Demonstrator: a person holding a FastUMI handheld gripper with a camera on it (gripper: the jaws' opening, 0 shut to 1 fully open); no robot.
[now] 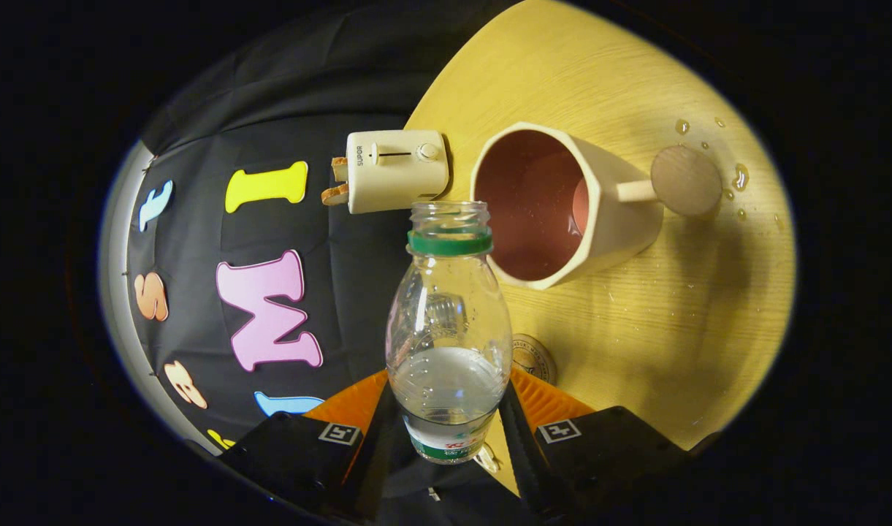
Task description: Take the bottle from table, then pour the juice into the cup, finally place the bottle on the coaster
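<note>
Clear plastic bottle [448, 329], uncapped, with a green neck ring, sat clamped between the two fingers of the tongs [446, 431], some liquid left in its lower part. Its open mouth lay just beside the rim of the cream cup [621, 219], whose reddish inside held a little liquid. A round coaster [685, 180] lay beyond the cup on the wooden desk [635, 343], droplets around it. A cream toaster [396, 170] stood at the desk's edge.

A staged recording booth is posing as a kitchen corner: black cloth is hanging behind a wooden surface [635, 351], where a toaster [396, 170] holding bread is sitting beside a cup [621, 226].
</note>
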